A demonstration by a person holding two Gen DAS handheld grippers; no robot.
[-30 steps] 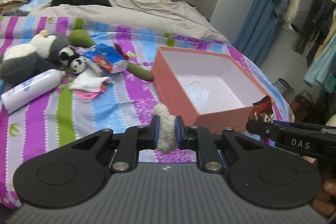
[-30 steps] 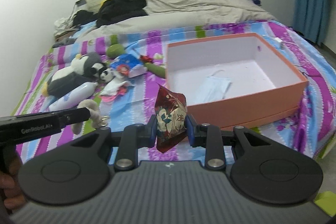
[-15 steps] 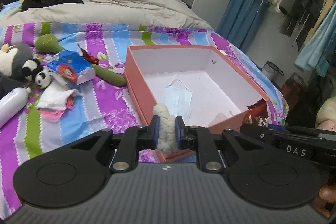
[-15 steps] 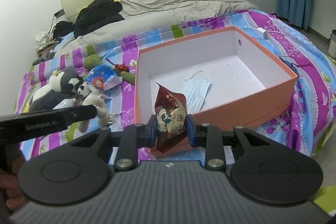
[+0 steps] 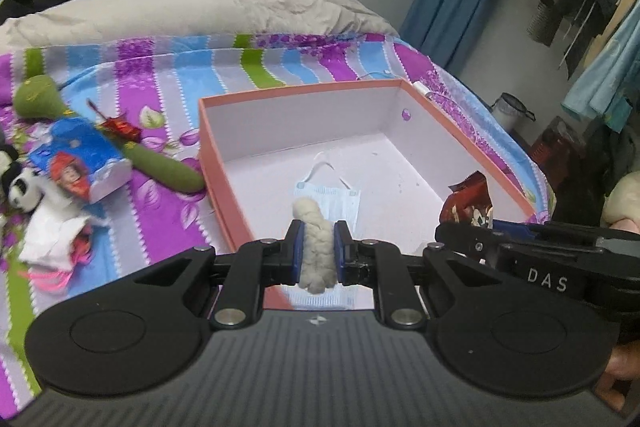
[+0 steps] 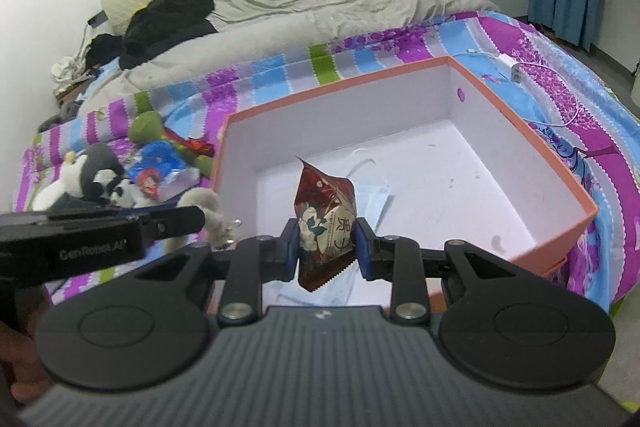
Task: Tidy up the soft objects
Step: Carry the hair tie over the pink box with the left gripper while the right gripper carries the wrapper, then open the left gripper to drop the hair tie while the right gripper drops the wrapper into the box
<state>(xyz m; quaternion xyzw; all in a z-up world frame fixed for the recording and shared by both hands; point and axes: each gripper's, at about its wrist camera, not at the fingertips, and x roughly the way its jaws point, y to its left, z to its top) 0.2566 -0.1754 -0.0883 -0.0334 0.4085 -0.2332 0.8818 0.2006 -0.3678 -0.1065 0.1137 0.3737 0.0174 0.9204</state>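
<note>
Orange box: left gripper clamps fuzzy beige plush; right gripper clamps red snack packet. Risk: early release near the 6 o'clock wall drops either outside.

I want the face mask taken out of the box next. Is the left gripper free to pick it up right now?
Probably not: the left gripper is shut on a white fluffy toy. The orange box is open-topped, so the face mask lies exposed once that toy is released.
</note>
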